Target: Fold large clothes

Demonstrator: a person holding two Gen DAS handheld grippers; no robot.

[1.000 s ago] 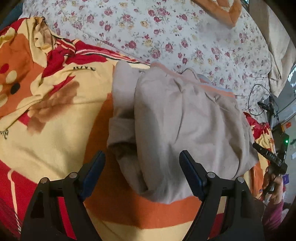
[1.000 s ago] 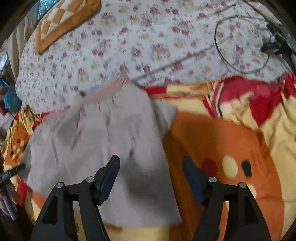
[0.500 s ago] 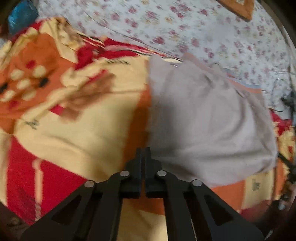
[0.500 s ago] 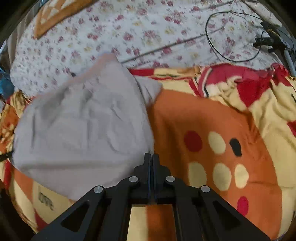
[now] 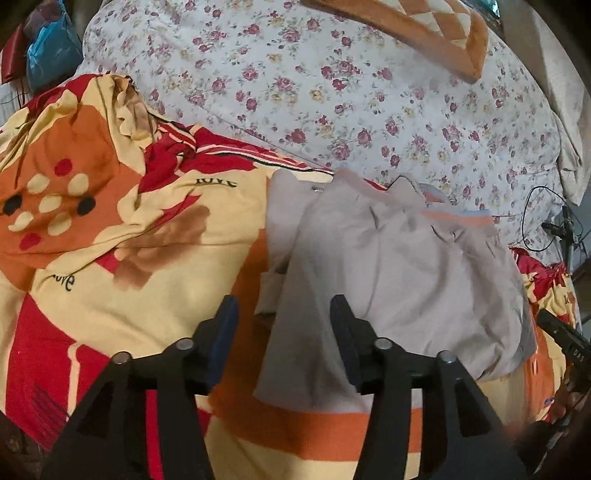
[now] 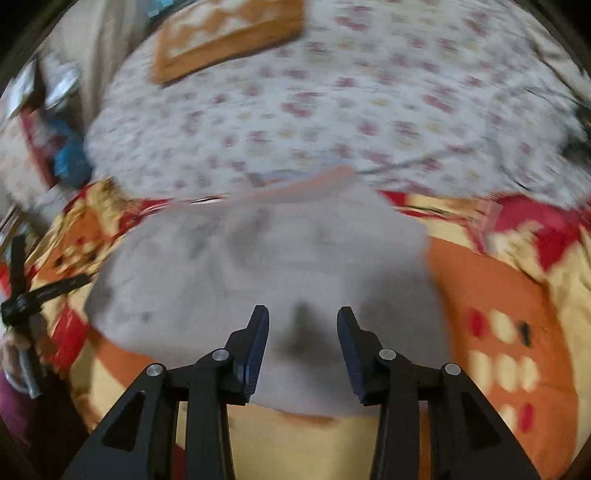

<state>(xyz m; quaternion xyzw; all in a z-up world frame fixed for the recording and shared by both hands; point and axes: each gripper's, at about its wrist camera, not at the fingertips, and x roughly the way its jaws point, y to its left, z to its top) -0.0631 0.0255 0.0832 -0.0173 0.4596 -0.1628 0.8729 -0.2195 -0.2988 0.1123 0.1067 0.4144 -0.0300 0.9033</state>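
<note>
A folded beige garment (image 5: 399, 273) with an orange-and-blue ribbed hem lies on the red, orange and yellow blanket (image 5: 110, 266). My left gripper (image 5: 284, 317) hovers over the garment's near left corner. Its jaws are opening and the pads press on nothing. The right wrist view is blurred. There the same garment (image 6: 280, 266) spreads under my right gripper (image 6: 303, 325), which hangs over its near edge. Those jaws are opening too, with only cloth below them. Each view catches the other gripper at its side edge: the right gripper (image 5: 561, 332) and the left gripper (image 6: 33, 295).
A floral sheet (image 5: 332, 92) covers the bed behind the blanket. An orange checked cushion (image 5: 417, 29) lies at the far end. A black cable (image 5: 535, 221) and a stand sit at the right. Blue and red bags (image 5: 48, 55) are at the far left.
Both grippers closed half a second ago and now stand parted again. The right gripper has swung left across the garment. The left view has lifted slightly.
</note>
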